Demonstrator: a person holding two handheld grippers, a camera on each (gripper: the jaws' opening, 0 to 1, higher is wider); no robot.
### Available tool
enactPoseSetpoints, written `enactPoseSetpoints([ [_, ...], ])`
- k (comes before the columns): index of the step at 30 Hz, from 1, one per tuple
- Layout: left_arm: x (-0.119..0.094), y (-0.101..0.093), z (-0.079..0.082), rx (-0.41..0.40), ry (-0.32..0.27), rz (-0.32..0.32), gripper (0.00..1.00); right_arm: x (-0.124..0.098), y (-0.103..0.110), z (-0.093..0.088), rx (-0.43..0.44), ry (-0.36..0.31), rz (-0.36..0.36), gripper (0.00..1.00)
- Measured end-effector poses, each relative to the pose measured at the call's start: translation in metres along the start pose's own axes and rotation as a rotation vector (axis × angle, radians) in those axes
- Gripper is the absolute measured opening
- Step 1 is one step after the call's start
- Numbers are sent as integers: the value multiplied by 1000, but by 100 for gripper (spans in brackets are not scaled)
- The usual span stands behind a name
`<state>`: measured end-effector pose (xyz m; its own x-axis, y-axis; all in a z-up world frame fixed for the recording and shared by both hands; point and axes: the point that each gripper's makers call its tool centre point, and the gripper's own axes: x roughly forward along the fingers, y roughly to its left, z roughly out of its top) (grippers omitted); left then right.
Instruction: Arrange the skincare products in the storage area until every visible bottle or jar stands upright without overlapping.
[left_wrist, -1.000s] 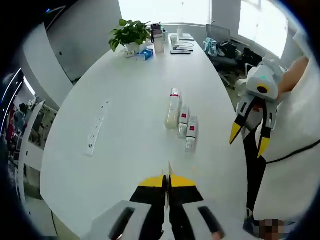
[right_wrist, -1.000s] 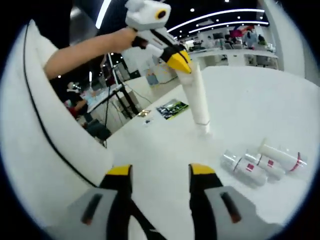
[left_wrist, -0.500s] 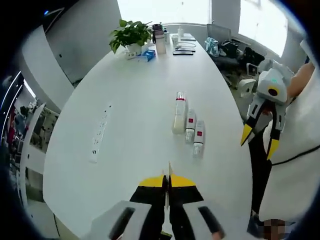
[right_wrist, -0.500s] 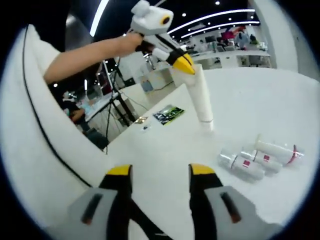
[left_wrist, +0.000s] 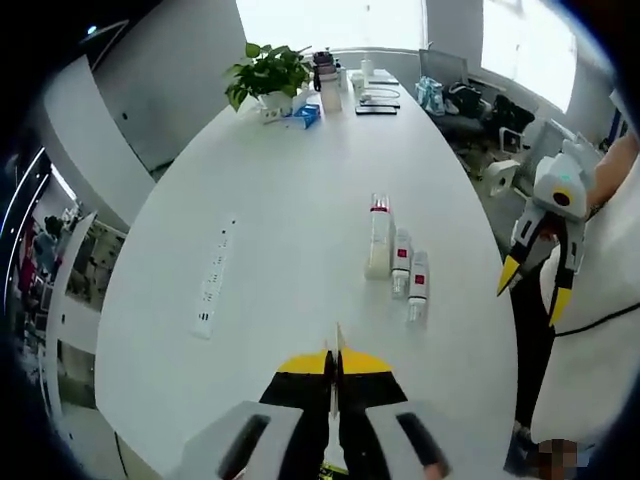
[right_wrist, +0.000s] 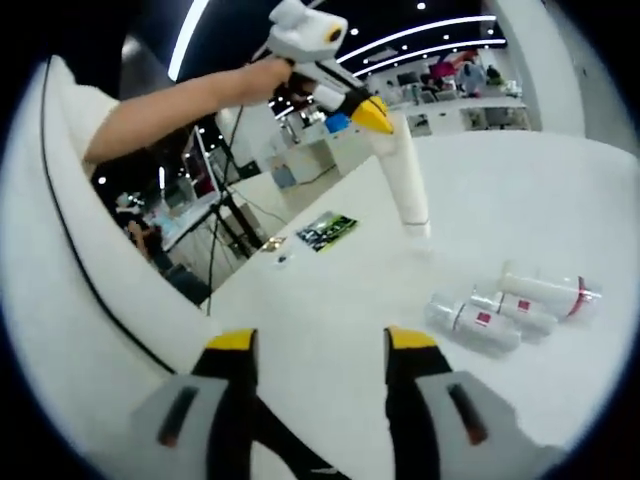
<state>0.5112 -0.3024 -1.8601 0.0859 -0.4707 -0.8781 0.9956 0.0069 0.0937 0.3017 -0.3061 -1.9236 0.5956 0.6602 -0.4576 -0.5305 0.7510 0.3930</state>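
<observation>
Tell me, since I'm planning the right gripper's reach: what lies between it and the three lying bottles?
In the right gripper view, bare white table separates the open right gripper from the bottles; the tube stands off that line.

Left tool (left_wrist: 335, 358) pinched closed; right tool (right_wrist: 322, 342) spread apart.

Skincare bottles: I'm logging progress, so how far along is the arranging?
Nothing stands upright yet. The left gripper is shut on a white tube, its cap near the table. Three bottles lie side by side, left to stand. The right gripper is open.
</observation>
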Motion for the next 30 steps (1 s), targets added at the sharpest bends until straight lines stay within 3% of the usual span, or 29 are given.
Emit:
enactPoseSetpoints([
  [10, 5, 16, 10, 33, 20, 15, 0, -5, -2, -6, 17, -3, -15, 52],
  [30, 14, 34, 19, 19, 15, 9, 0, -16, 0, -15, 64, -11, -26, 53],
])
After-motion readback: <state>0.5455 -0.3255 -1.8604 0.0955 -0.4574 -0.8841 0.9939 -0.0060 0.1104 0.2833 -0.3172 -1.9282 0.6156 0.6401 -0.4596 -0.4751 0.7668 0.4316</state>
